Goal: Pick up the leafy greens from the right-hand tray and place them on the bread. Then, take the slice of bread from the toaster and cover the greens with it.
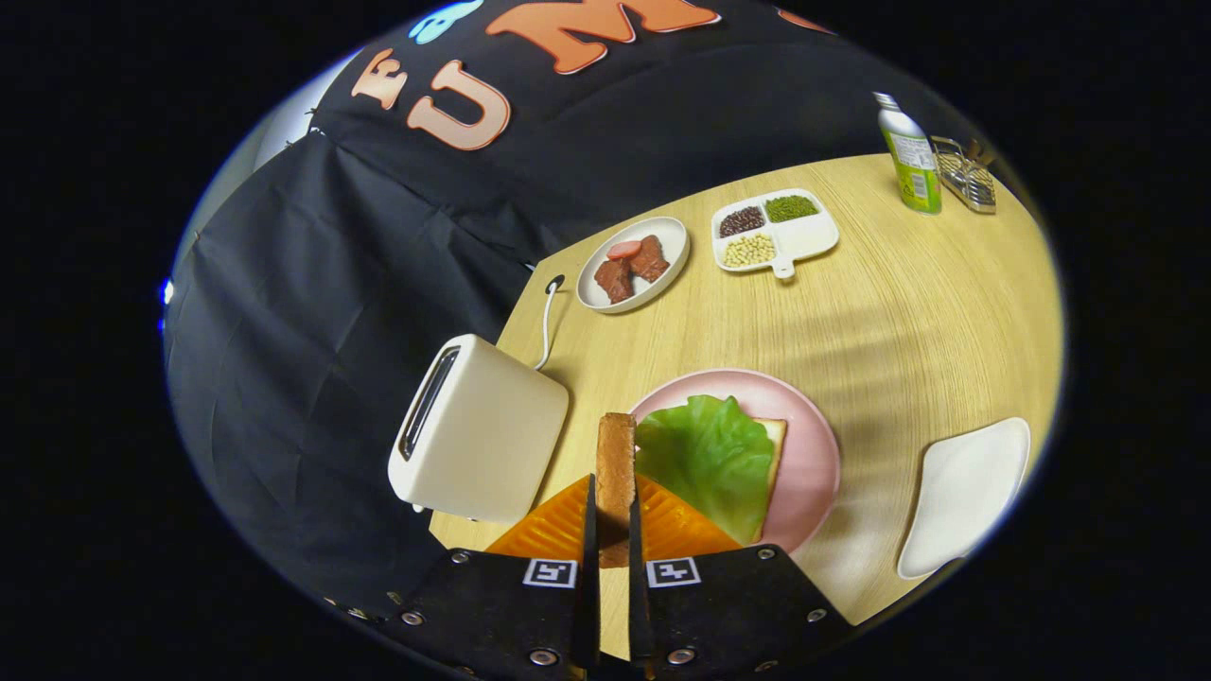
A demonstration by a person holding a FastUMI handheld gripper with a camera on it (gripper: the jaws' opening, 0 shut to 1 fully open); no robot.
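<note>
while the gripper [615, 530] at bottom centre stands clamped on a slice of bread [616, 463] held on edge between both fingers, the leafy greens [708, 456] lie on bread [774, 443] on the pink plate [816, 445] just beyond. left of centre stands the toaster [478, 430]; lower right, a white tray [965, 494]; farther up, a meat plate [634, 263] and bean dish [776, 233].

Even, fairly bright overhead light fell across the wooden table [908, 312], which showed soft striped shadows near its middle and a faint shadow beside the pink plate [814, 445]. The toaster [482, 435] had a gentle sheen without harsh glare. The fisheye lens bent the table's edges strongly. Focus was sharp at the centre, softer toward the rim.
</note>
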